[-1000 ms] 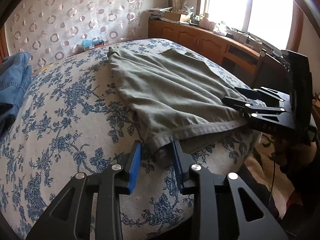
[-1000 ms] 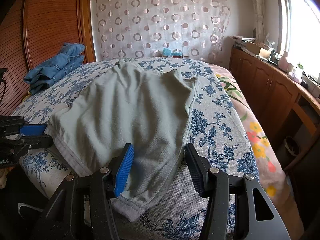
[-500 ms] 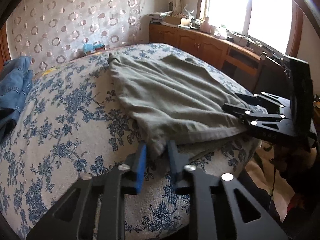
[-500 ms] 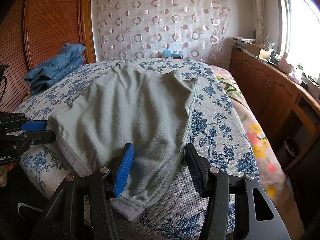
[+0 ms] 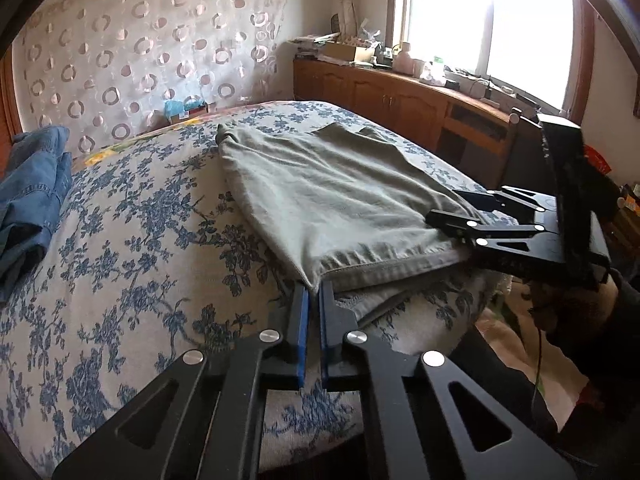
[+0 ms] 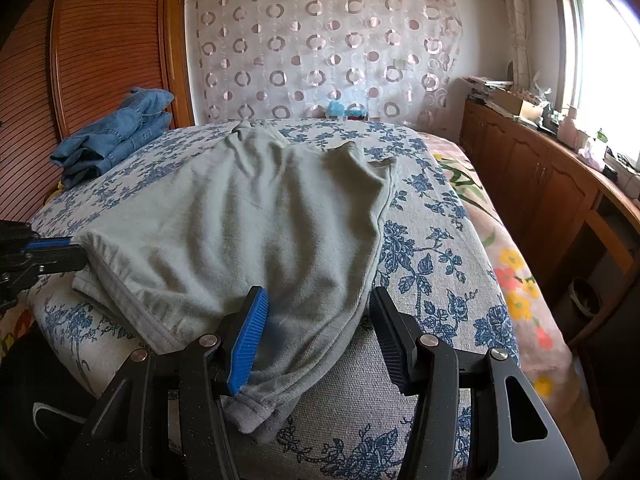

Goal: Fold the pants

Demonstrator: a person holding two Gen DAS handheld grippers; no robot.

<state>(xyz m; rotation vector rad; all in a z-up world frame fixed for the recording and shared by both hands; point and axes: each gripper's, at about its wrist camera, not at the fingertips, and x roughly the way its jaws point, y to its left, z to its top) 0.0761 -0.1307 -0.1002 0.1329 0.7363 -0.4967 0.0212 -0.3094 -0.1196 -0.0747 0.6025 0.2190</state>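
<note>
Grey-green pants (image 6: 256, 232) lie spread across the centre of the floral bed (image 5: 120, 264). The left gripper (image 5: 313, 292), low in its frame, is pinched narrow on the near hem corner. The right gripper (image 6: 316, 320) stands wide, straddling the other hem corner. Folded jeans (image 6: 116, 132) sit at upper left.

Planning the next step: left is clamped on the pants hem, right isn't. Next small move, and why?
Probably close the right gripper on the hem. Its jaws stand open around the near corner of the green pants, while the left gripper is shut on the other corner; both need a hold before lifting.
</note>
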